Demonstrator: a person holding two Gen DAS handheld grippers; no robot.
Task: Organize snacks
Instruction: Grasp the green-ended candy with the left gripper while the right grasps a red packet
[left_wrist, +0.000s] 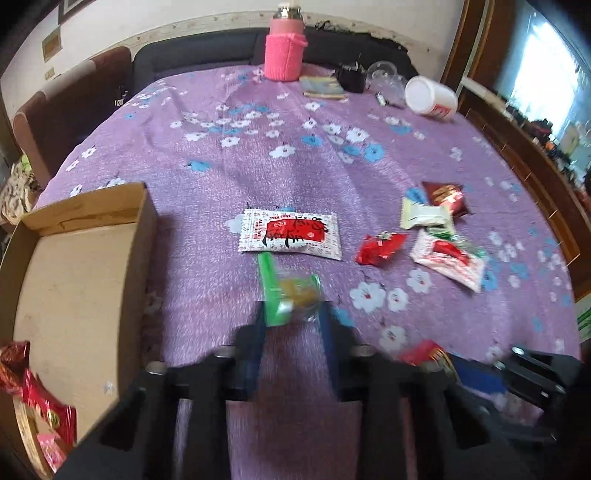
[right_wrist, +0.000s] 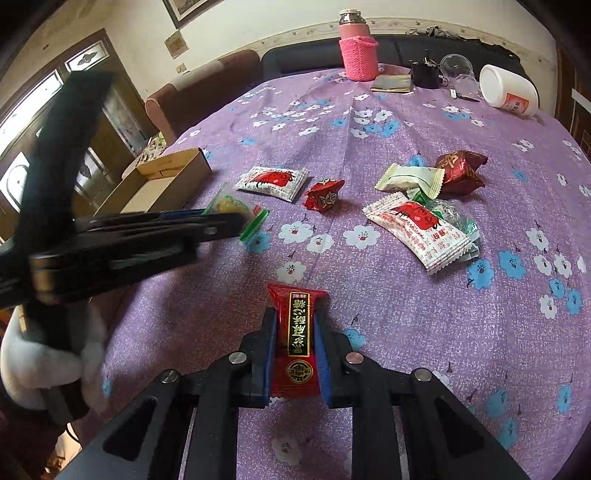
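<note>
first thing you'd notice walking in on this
Both grippers are clamped on snacks: the right gripper on a red candy bar wrapper, the left gripper on a green-edged clear packet. Beyond them, loose snacks such as a white and red packet dot the purple flowered tablecloth, with a cardboard box at its left edge.

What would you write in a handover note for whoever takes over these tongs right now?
Left tongs: shut on a clear green-edged snack packet, low over the purple cloth.
Right tongs: shut on a dark red snack bar.
Cardboard box at the left: a few red packets already lie in its near end.
Left on the cloth: white-and-red sachet, small red candy, pale green packet, dark red packet, a second white-and-red sachet lying over a green wrapper.
Next, probably: carry both held snacks to the box.
</note>
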